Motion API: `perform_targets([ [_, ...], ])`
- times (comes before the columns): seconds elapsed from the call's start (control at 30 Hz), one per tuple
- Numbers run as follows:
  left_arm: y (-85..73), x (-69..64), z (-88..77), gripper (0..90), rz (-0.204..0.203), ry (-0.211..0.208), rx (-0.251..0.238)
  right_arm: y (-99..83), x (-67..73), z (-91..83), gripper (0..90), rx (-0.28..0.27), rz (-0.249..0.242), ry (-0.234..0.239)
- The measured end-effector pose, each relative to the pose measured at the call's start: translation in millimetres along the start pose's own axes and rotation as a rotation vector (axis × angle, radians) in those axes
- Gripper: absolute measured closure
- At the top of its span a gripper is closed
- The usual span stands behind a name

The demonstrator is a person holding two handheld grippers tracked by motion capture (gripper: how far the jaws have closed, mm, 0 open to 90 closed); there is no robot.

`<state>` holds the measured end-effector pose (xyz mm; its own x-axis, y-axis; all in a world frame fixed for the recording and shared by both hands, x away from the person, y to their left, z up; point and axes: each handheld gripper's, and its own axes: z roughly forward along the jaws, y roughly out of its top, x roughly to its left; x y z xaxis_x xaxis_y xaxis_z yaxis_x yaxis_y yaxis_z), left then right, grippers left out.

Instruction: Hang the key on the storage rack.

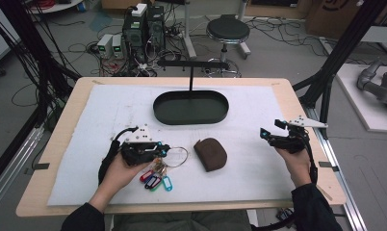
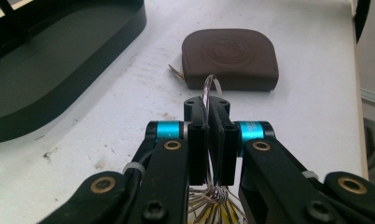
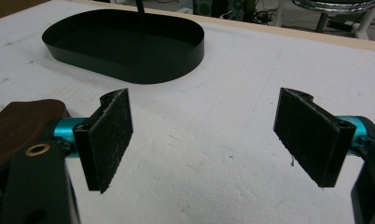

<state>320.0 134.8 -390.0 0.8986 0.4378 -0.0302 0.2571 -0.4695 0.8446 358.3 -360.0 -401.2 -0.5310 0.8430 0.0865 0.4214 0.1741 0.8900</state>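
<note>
My left gripper (image 1: 163, 151) is shut on a large metal key ring (image 1: 178, 156), lifted a little off the white mat. Several keys with coloured tags (image 1: 155, 180) hang below the ring, by the hand. In the left gripper view the thin ring (image 2: 207, 93) stands pinched between the two black pads, with keys dangling underneath. A brown leather pouch (image 1: 211, 153) lies just to the right of it, also seen ahead as the pouch (image 2: 230, 58). My right gripper (image 1: 264, 134) hovers at the right side of the mat, open and holding nothing; its pads (image 3: 108, 135) stand far apart.
A black oval tray (image 1: 190, 107) with an upright T-shaped stand (image 1: 191, 65) sits at the back middle of the white mat (image 1: 109, 110). The wooden table edge runs all round. Beyond the table are a stool, computers and cables on the floor.
</note>
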Motion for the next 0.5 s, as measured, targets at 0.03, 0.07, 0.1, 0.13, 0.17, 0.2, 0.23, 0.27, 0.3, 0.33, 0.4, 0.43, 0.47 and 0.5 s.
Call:
perform_targets([
  [0.03, -0.1, -0.2, 0.3, 85.7, 0.003, 0.000, 0.002, 0.0, 0.0, 0.1, 20.1, -0.001, 0.000, 0.000],
  [0.07, -0.1, 0.1, 0.5, 85.7, 0.001, -0.008, 0.005, 0.0, 0.1, 0.2, 20.1, 0.000, 0.000, -0.001],
  [0.1, -0.1, 0.4, 0.5, 85.7, 0.000, -0.014, 0.009, -0.1, 0.0, 0.2, 20.1, 0.000, 0.000, 0.000],
  [0.13, -0.2, 0.6, 0.6, 85.7, 0.000, -0.019, 0.010, 0.0, 0.0, 0.2, 20.1, 0.000, 0.000, 0.000],
  [0.17, -0.3, 0.8, 0.5, 85.7, -0.001, -0.022, 0.019, 0.0, 0.0, 0.2, 20.1, 0.000, 0.000, 0.000],
  [0.2, -0.6, 1.4, 0.9, 85.1, -0.001, -0.024, 0.028, -0.1, -0.1, 0.2, 20.1, 0.001, -0.001, 0.000],
  [0.23, -1.2, 1.6, 1.4, 85.1, -0.003, -0.024, 0.037, -0.1, -0.1, 0.2, 20.1, 0.001, -0.001, 0.000],
  [0.27, -1.8, 1.6, 1.9, 85.0, -0.003, -0.022, 0.046, -0.1, -0.2, 0.2, 20.1, 0.001, -0.001, 0.000],
  [0.3, -2.5, 2.0, 3.0, 84.9, -0.004, -0.030, 0.050, -0.1, -0.1, 0.3, 20.1, 0.001, -0.001, 0.000],
  [0.33, -2.9, 1.9, 3.5, 84.9, -0.001, -0.032, 0.060, -0.1, -0.1, 0.3, 20.1, 0.001, -0.001, 0.000],
  [0.4, -3.0, 1.7, 4.0, 85.5, 0.006, -0.035, 0.065, 0.0, 0.0, 0.1, 20.1, 0.000, 0.001, -0.002],
  [0.43, -3.0, 1.4, 4.2, 85.8, 0.004, -0.035, 0.062, 0.0, -0.1, 0.0, 20.1, -0.001, 0.004, -0.002],
  [0.47, -3.0, 1.6, 4.0, 85.9, 0.007, -0.030, 0.063, -0.1, -0.3, -0.1, 20.1, -0.001, 0.004, -0.001],
  [0.5, -3.1, 2.0, 3.7, 86.0, 0.005, -0.027, 0.067, -0.1, -0.6, 0.1, 20.1, -0.001, 0.003, -0.001],
])
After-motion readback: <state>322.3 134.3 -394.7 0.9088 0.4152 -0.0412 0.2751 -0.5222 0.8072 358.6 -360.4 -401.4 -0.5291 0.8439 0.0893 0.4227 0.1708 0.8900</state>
